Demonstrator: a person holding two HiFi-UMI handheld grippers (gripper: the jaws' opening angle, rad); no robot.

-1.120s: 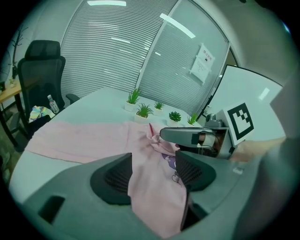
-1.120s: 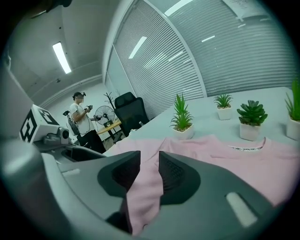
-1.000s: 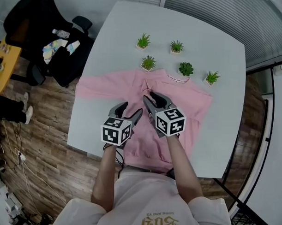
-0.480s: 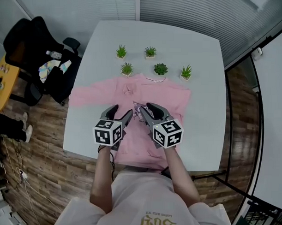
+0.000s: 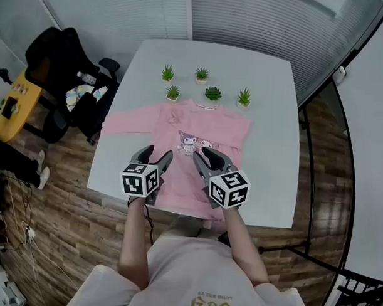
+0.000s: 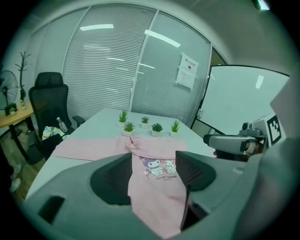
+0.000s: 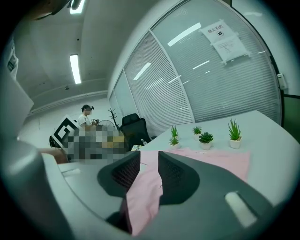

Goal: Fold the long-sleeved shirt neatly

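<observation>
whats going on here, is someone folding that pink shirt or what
A person holds a gripper in each hand above a pink long-sleeved shirt that lies front up on a white table. The left gripper and right gripper hover over its lower half, jaws apart, gripping nothing. One sleeve lies spread out to the side, and five small potted plants stand behind the collar.

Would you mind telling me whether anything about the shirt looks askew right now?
Yes. The pink shirt lies lopsided: one sleeve stretches out to the edge of the table, none shows opposite, and a small pucker sits beside the collar.
</observation>
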